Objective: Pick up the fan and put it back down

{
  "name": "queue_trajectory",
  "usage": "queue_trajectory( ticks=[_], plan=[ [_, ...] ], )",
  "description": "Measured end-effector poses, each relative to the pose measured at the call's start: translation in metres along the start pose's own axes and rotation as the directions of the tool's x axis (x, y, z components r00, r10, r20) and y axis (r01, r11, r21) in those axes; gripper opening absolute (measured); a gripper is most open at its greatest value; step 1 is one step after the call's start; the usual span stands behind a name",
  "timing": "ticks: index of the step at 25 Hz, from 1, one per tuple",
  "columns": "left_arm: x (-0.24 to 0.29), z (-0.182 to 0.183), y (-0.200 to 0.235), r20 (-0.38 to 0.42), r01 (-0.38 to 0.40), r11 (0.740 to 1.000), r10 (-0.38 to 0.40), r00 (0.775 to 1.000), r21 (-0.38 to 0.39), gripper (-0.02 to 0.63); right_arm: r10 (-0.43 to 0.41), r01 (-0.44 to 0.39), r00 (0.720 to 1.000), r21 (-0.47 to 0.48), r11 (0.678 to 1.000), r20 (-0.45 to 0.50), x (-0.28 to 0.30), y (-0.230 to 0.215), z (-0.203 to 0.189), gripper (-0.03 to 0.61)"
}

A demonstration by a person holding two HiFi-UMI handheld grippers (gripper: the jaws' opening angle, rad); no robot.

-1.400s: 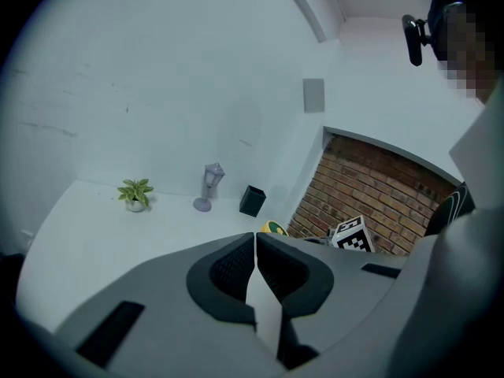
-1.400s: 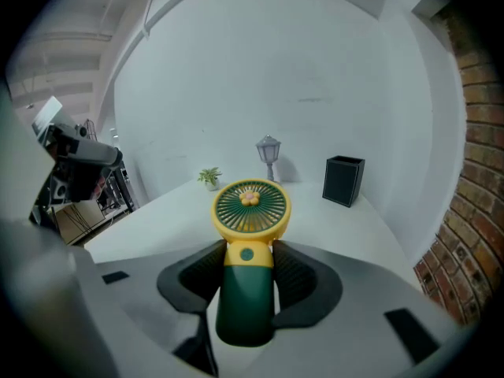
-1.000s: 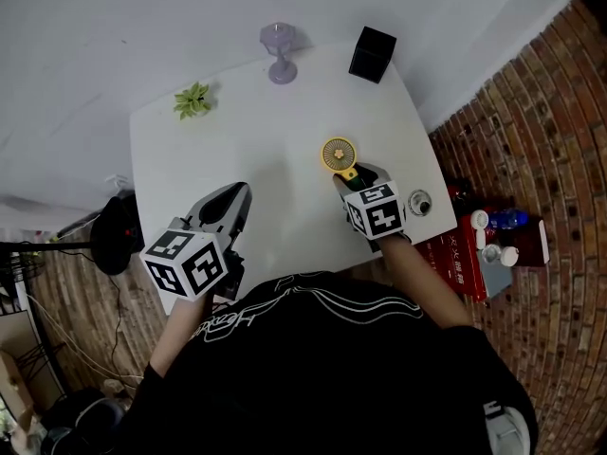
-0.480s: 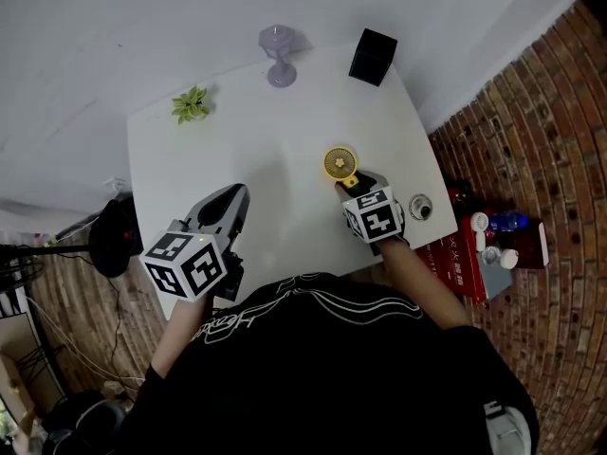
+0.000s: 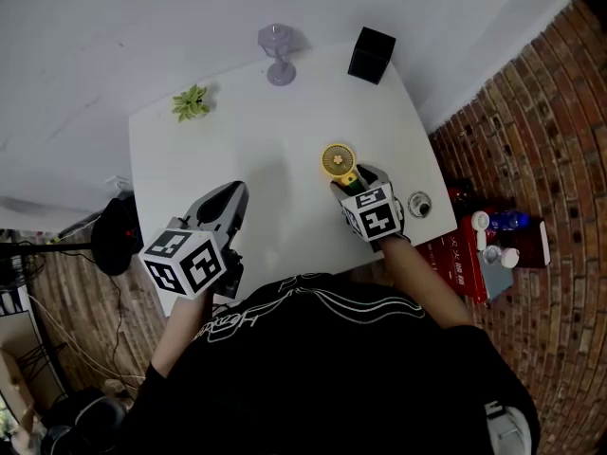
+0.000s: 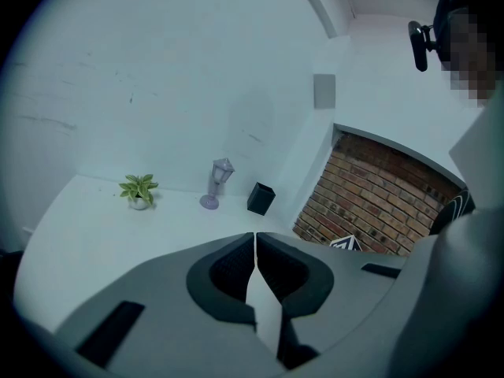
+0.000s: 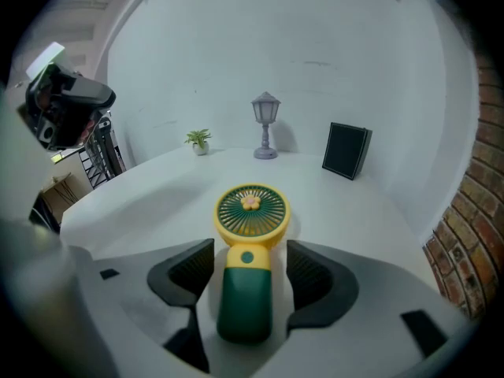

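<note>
Jaws of your right gripper (image 7: pixel 250 264) were opening. Earlier they clamped the fan (image 7: pixel 246 290); now its handle sat between them on the table (image 5: pixel 256 131), a gap each side. Your left gripper (image 6: pixel 254 250) stayed closed, empty. Lamp (image 5: pixel 277 50), box (image 5: pixel 372 55) and plant (image 5: pixel 193 100) stood well beyond. From above, the handle was hidden.

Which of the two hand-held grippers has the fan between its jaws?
The right hand-held gripper: its jaws are opening, with the fan between them, its green handle untouched. The left hand-held gripper has its jaws together, empty.
</note>
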State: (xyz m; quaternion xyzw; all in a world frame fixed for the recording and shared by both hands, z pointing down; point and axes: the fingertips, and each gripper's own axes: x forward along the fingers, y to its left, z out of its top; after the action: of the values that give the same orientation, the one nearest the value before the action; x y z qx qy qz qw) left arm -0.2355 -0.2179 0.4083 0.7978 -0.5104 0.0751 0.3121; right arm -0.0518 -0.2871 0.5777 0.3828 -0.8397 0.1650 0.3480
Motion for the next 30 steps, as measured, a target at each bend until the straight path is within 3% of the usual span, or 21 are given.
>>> queue_trajectory(
  ticks=[4,9,17,22,28,30],
  plan=[
    [-0.005,-0.004,-0.011,0.0,0.002,1.0,-0.002,1.0,0.009,0.035,0.003,-0.004,0.998,0.014,1.0,0.062,-0.017,-0.003,0.008,0.343],
    [-0.014,-0.006,-0.03,0.01,0.013,1.0,-0.013,1.0,0.02,0.035,0.048,-0.053,0.983,0.02,0.998,0.179,-0.058,0.005,0.031,0.357],
    [-0.036,-0.008,-0.076,0.05,0.049,0.998,-0.051,0.997,0.04,0.035,0.149,-0.151,0.919,-0.025,0.988,0.364,-0.154,0.029,0.065,0.333],
    [-0.05,-0.013,-0.11,0.072,0.084,0.995,-0.088,0.993,0.057,0.035,0.234,-0.222,0.851,-0.082,0.972,0.47,-0.215,0.051,0.081,0.217],
    [-0.064,-0.018,-0.146,0.086,0.115,0.988,-0.124,0.989,0.101,0.035,0.257,-0.21,0.79,-0.149,0.966,0.556,-0.264,0.063,0.084,0.013],
    [-0.069,-0.018,-0.158,0.096,0.126,0.985,-0.138,0.986,0.121,0.035,0.308,-0.258,0.752,-0.17,0.951,0.583,-0.282,0.073,0.085,0.002]
  ],
)
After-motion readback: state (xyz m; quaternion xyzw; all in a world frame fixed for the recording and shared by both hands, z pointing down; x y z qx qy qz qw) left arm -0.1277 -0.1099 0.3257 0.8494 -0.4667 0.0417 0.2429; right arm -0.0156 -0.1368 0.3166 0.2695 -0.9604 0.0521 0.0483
